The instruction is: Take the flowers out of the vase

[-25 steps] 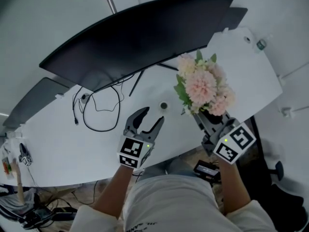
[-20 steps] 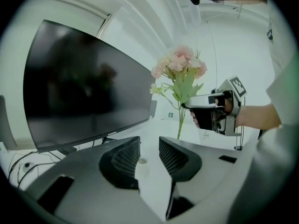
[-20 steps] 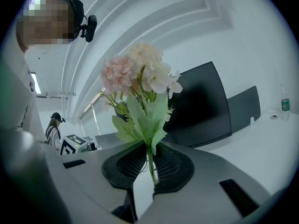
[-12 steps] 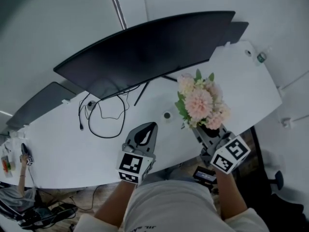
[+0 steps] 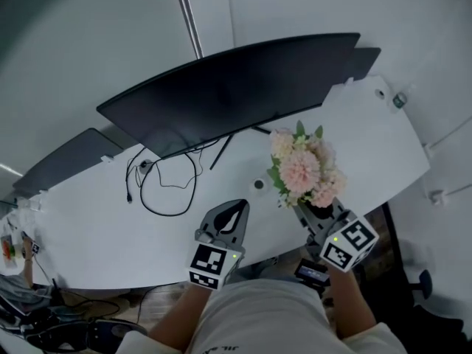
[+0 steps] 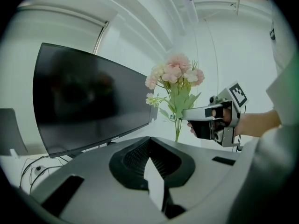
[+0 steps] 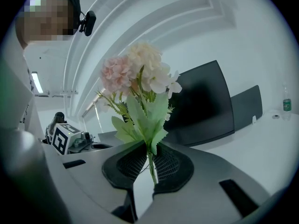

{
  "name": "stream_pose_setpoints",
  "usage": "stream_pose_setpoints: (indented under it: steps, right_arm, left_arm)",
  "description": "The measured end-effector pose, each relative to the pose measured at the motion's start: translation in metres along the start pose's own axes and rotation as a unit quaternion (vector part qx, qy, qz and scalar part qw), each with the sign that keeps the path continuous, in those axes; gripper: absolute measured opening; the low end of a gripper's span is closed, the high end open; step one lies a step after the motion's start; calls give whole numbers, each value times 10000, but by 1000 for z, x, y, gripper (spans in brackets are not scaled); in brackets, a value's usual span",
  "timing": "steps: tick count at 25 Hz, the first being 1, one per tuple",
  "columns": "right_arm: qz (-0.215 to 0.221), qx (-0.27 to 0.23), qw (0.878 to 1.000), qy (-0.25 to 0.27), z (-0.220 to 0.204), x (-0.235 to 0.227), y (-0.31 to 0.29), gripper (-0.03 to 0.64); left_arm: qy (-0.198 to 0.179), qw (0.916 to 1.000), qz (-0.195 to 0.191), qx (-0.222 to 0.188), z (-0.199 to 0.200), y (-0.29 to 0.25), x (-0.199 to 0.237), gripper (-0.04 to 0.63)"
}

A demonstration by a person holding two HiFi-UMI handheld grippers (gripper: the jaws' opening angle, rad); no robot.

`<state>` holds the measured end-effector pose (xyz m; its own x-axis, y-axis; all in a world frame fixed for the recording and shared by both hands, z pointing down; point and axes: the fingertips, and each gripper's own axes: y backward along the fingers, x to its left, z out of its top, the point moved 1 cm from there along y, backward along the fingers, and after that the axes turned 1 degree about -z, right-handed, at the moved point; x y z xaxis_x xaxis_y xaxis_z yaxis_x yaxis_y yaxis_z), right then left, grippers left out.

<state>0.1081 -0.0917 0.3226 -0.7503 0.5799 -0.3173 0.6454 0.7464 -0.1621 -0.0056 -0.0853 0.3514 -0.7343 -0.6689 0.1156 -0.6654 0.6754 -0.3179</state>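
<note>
A bunch of pink and cream flowers [image 5: 302, 169] with green leaves stands up from my right gripper [image 5: 307, 208], which is shut on the stems. In the right gripper view the thin green stem [image 7: 150, 164] is pinched between the pads, with the blooms [image 7: 138, 71] above. My left gripper [image 5: 237, 208] hovers over the white table's near edge, left of the flowers, shut with nothing in it. The left gripper view has its closed jaws [image 6: 149, 143] in front and the flowers [image 6: 175, 76] beyond, held by the right gripper [image 6: 187, 114]. No vase shows in any view.
A wide curved black monitor [image 5: 228, 87] stands at the back of the white table [image 5: 88, 227], with a second dark screen [image 5: 66, 161] at the left. A looped black cable [image 5: 166, 190] and a small round object [image 5: 258, 184] lie on the table. A small bottle [image 5: 399, 99] stands far right.
The left gripper's jaws have gone from open to shut, empty, and it has risen a little. The right gripper still holds the flowers in about the same place.
</note>
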Motion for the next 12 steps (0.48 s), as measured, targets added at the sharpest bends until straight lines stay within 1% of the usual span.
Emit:
stream_pose_setpoints:
  steps: [12]
  right_arm:
    - [105,23,9999,27,-3,11,-1,60]
  left_arm:
    - [56,10000,-2,-8,-2,11,-1,3]
